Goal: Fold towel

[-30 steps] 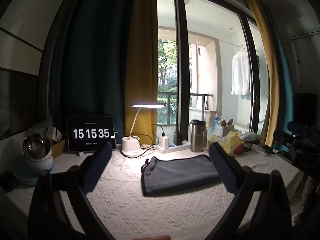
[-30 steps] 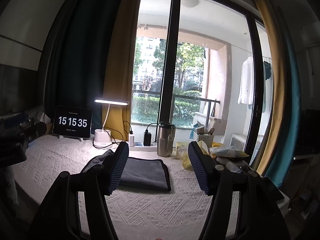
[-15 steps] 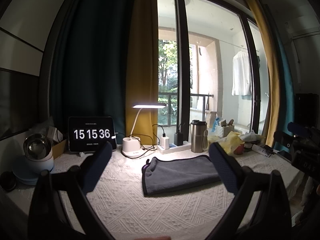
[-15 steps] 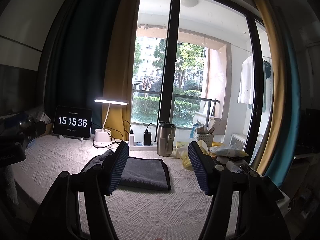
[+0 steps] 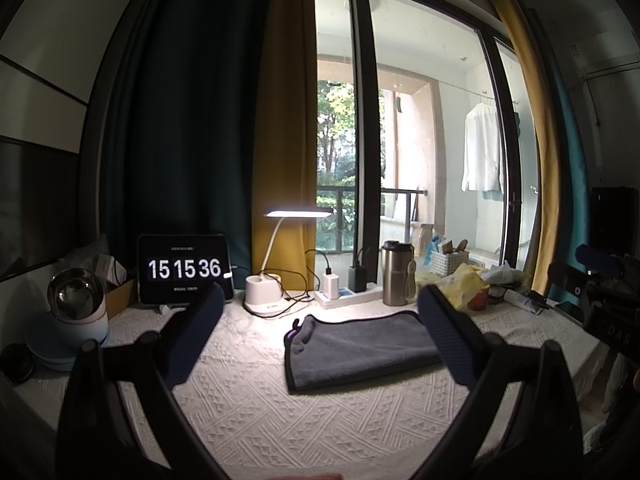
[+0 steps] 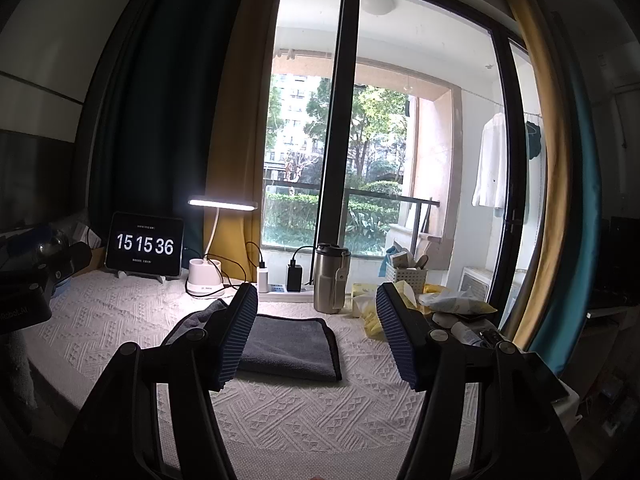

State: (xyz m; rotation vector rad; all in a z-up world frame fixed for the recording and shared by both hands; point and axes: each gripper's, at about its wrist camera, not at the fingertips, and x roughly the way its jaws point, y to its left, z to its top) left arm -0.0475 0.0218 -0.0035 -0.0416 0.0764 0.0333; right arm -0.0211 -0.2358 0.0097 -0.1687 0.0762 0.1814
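A dark grey towel (image 5: 360,346) lies folded flat on the white textured tablecloth (image 5: 248,404), a small corner curled up at its back left. It also shows in the right wrist view (image 6: 290,344). My left gripper (image 5: 320,336) is open and empty, held above the table on the near side of the towel. My right gripper (image 6: 316,336) is open and empty, also short of the towel and above the table. Neither touches the cloth.
Along the back stand a tablet clock (image 5: 184,269), a lit desk lamp (image 5: 264,296), a power strip with chargers (image 5: 348,292), a steel tumbler (image 5: 396,278) and yellow bags and clutter (image 5: 472,284). A small white appliance (image 5: 78,312) sits at the left.
The clock has gone from 15:15:35 to 15:15:36. Both grippers stay open and nearly still; the towel has not moved.
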